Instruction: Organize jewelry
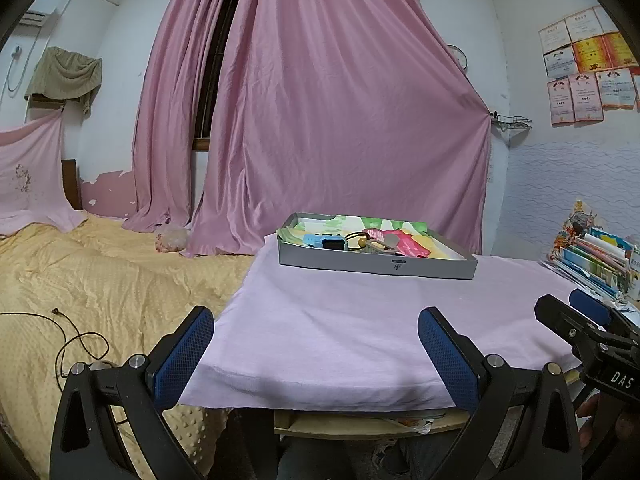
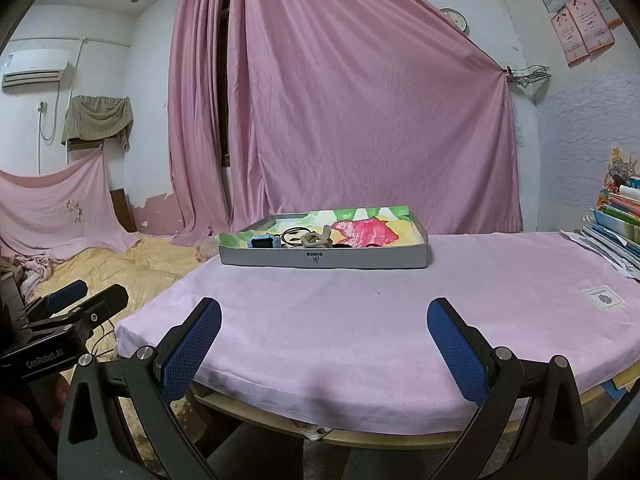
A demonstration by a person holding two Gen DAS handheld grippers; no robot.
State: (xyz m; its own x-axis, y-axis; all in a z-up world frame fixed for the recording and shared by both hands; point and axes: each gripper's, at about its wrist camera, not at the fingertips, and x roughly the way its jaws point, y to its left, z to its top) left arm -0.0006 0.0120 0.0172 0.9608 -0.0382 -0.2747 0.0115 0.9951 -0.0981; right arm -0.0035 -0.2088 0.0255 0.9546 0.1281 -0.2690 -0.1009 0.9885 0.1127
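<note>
A shallow grey tray (image 1: 380, 266) (image 2: 360, 258) lined with colourful paper sits at the far side of the pink-covered table (image 1: 340, 320) (image 2: 380, 320). Inside lie a light-blue watch (image 1: 322, 241) (image 2: 261, 241), a dark cord loop (image 1: 355, 239) (image 2: 292, 236) and a beige clip-like piece (image 1: 378, 245) (image 2: 316, 239). My left gripper (image 1: 316, 350) hangs open over the table's near left edge, holding nothing. The right gripper (image 2: 324, 344) is open too, above the near edge, well short of the tray. Each gripper appears at the edge of the other's view.
A bed with a yellow blanket (image 1: 100, 280) and a dark cable (image 1: 76, 340) lies left of the table. Stacked books and papers (image 1: 596, 260) (image 2: 616, 220) stand at the table's right end. Pink curtains (image 1: 320, 120) hang behind the tray.
</note>
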